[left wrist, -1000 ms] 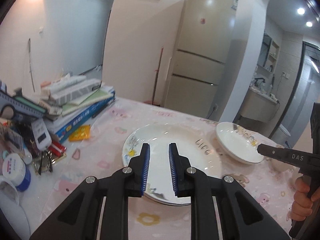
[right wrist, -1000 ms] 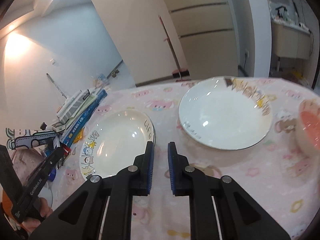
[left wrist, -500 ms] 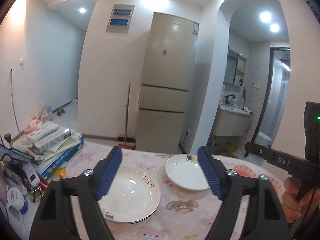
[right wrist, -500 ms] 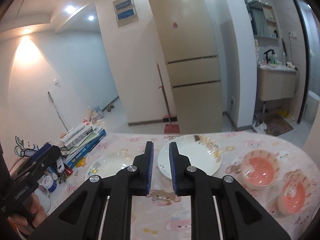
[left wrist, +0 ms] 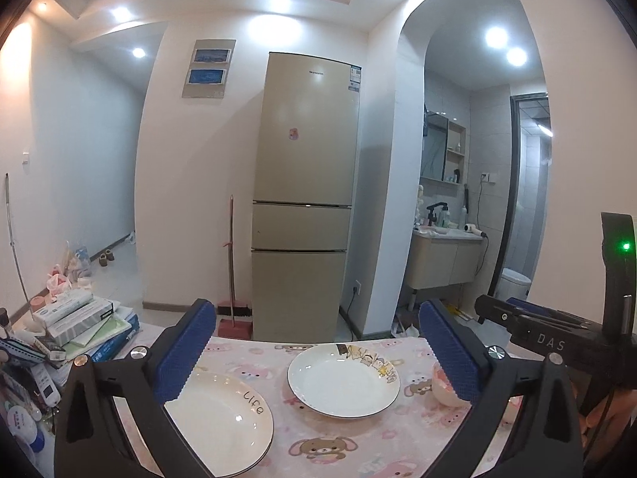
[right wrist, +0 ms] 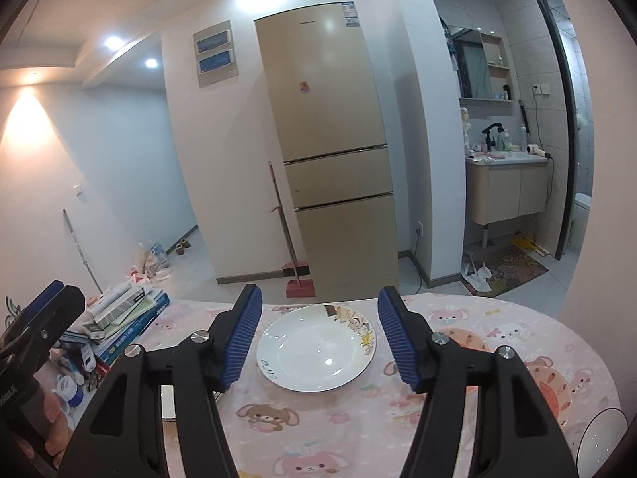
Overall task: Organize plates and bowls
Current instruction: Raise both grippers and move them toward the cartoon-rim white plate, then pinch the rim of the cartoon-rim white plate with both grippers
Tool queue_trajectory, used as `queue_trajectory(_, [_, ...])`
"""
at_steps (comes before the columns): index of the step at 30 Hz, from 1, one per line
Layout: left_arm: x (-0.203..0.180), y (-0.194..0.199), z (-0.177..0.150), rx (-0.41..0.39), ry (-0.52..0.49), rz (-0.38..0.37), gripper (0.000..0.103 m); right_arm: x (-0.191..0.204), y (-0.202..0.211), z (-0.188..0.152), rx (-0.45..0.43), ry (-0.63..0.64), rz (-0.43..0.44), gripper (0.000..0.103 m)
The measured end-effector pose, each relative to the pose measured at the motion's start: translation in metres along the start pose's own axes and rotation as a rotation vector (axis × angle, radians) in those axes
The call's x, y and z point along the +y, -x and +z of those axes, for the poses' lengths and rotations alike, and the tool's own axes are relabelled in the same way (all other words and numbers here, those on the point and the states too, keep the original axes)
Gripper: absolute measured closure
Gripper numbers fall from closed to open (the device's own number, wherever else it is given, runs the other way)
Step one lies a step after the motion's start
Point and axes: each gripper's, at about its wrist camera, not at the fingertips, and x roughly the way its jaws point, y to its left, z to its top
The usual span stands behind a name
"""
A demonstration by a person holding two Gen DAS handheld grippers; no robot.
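So the stuff to sort: a cartoon plate [left wrist: 344, 383] sits flat mid-tabletop, and just to its left a stack of plates [left wrist: 235, 418] w/ "Life" written on the top one, looks like 2 or 3 stacked but hard to count. Pink bowls are off to the right: one [right wrist: 549, 394] right behind the right gripper's finger, another [right wrist: 464, 338] further back, both mostly blocked. Nothing's being held atm.

Left gripper [left wrist: 318, 354] is spread wide, jaws opening, nothing between the pads, it's up above the tabletop [left wrist: 338, 446] looking over the plates. Right gripper [right wrist: 320, 336] is about half spread and opening too, empty, w/ the cartoon plate framed between its fingers but well below/beyond them.

My read: this is the start of a pick, prob the cartoon plate going onto the stack. Next move needs a gripper to drop down and come in low at the rim, since the plate lies flat and there's only the raised edge to pinch.

Hard to see: the stack's near edge is behind the left gripper, a white round thing [right wrist: 605, 438] bottom right is cut off, can't tell if it's a bowl or plate. Books and clutter [left wrist: 79, 326] pile up at the left edge.
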Motion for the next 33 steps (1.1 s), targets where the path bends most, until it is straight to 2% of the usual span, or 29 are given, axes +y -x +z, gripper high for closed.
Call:
queue_trajectory(5, [-0.01,-0.029,0.011,0.04,0.025,-0.006,0.0,-0.014,-0.018,0.013,0.001,-0.015,-0.042,0.043])
queue_trajectory(9, [-0.011,-0.064,0.016,0.09,0.03,0.002,0.0,-0.026,-0.037,0.018,0.022,-0.066,-0.04,0.043])
queue_trajectory(14, [-0.003,-0.106,-0.001,0.15,0.065,-0.008,0.0,-0.044,-0.069,0.008,0.062,-0.147,-0.011,0.043])
queue_trajectory(16, [0.0,-0.122,-0.013,0.184,0.078,-0.003,0.0,-0.049,-0.083,-0.004,0.1,-0.172,0.001,0.043])
queue_trajectory(20, [0.011,-0.162,-0.042,0.285,0.126,0.023,0.003,-0.053,-0.117,-0.023,0.189,-0.176,-0.042,0.044])
queue_trajectory(22, [0.014,-0.177,-0.052,0.337,0.132,0.032,0.007,-0.052,-0.136,-0.037,0.26,-0.166,-0.084,0.044])
queue_trajectory(23, [0.015,-0.186,-0.06,0.373,0.134,0.059,0.007,-0.052,-0.144,-0.043,0.296,-0.17,-0.089,0.045])
queue_trajectory(25, [0.018,-0.195,-0.074,0.417,0.14,0.067,0.008,-0.053,-0.157,-0.054,0.359,-0.185,-0.072,0.046])
queue_trajectory(28, [0.024,-0.216,-0.092,0.53,0.157,0.1,0.009,-0.051,-0.171,-0.068,0.449,-0.177,-0.113,0.046])
queue_trajectory(33, [0.044,-0.24,-0.12,0.676,0.269,0.065,0.024,-0.055,-0.189,-0.088,0.559,-0.232,-0.087,0.046])
